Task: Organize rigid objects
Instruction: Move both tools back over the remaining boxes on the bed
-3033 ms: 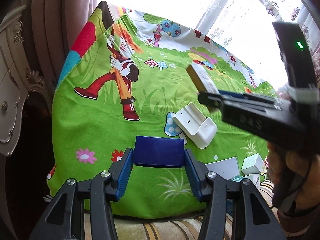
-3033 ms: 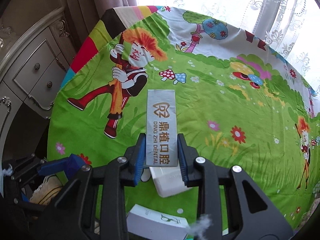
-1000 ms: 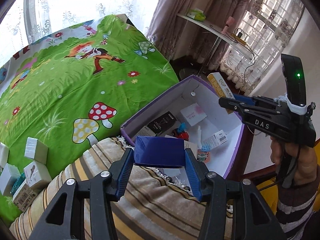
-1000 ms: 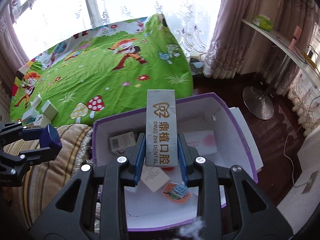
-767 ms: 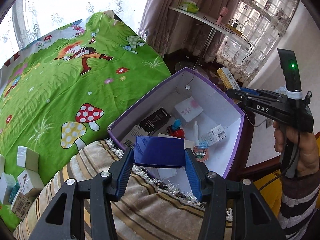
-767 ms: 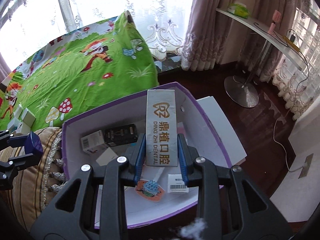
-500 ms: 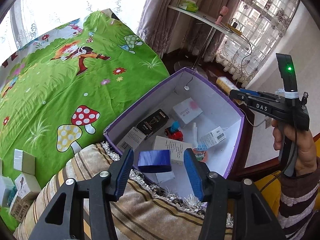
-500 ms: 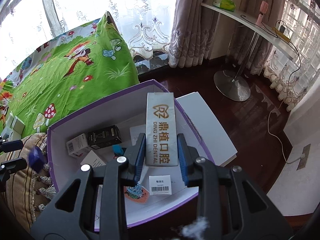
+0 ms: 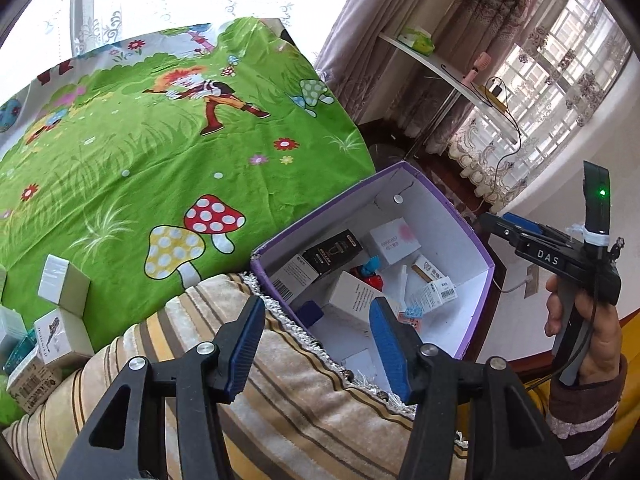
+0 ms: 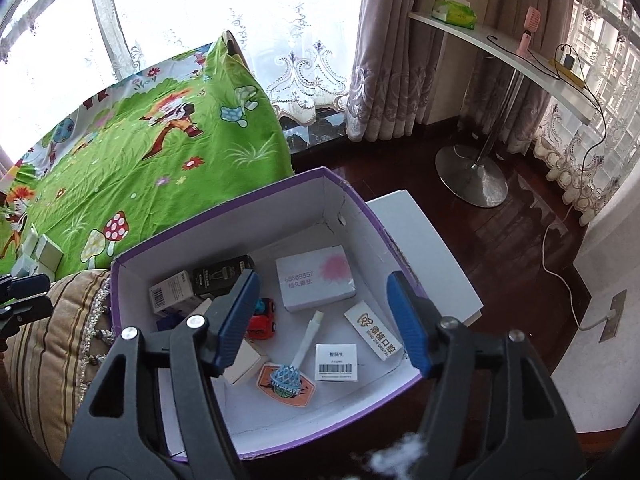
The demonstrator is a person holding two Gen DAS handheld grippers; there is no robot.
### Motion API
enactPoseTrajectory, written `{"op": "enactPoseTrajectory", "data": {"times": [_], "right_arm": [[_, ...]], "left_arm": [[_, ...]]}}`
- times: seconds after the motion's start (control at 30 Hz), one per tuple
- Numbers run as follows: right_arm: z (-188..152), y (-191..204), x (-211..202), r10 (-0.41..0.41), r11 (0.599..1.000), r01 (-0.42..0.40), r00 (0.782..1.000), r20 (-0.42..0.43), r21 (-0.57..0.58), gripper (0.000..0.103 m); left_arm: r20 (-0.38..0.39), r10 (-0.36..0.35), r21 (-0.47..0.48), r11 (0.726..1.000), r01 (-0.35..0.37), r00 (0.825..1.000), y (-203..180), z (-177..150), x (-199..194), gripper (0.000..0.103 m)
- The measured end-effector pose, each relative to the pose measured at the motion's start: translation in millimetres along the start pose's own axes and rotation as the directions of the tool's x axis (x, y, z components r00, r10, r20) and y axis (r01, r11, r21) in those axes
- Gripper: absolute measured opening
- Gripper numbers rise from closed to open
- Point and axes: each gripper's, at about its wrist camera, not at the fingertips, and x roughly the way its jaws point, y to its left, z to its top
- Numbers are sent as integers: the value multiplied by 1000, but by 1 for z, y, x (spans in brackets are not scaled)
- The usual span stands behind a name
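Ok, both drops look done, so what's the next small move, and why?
Probably swing the left gripper back toward the small boxes on the green cloth: its fingers are empty, the right gripper is opening over the purple box, and those remain unsorted.

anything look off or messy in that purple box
Yes. Inside the purple box things lie jumbled: the dental box sits askew by the right wall, a toothbrush rests slanted over an orange packet, and the back wall shows a crack.
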Motion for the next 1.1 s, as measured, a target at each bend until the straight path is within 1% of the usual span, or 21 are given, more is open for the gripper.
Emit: {"op": "enactPoseTrajectory", "data": {"times": [0.3,0.4,0.5,0.57,0.8,0.87,1.1], "right_arm": [[9,60,-21,87,990,-82,995,38,-117,70],[11,83,-27,109,982,-102,993,36,-160,70],[14,105,-32,156,970,-148,987,25,-195,70],[16,120,-36,172,963,-162,985,26,-215,71],[24,166,-40,221,945,-211,975,14,-248,74],[23,182,-39,235,936,-226,972,-1,-270,74],[13,241,-34,273,880,-271,961,-51,-389,74]], "left_arm": [[45,19,-76,997,-16,999,32,-5,-19,56],[65,30,-103,994,-23,997,44,-8,-29,56],[85,48,-137,990,-36,995,61,-13,-42,56],[97,65,-167,985,-48,993,74,-17,-50,56],[141,120,-290,954,-75,983,127,-35,-83,56],[152,138,-325,942,-82,979,142,-41,-91,58],[172,205,-447,888,-109,963,191,-63,-118,60]]}}
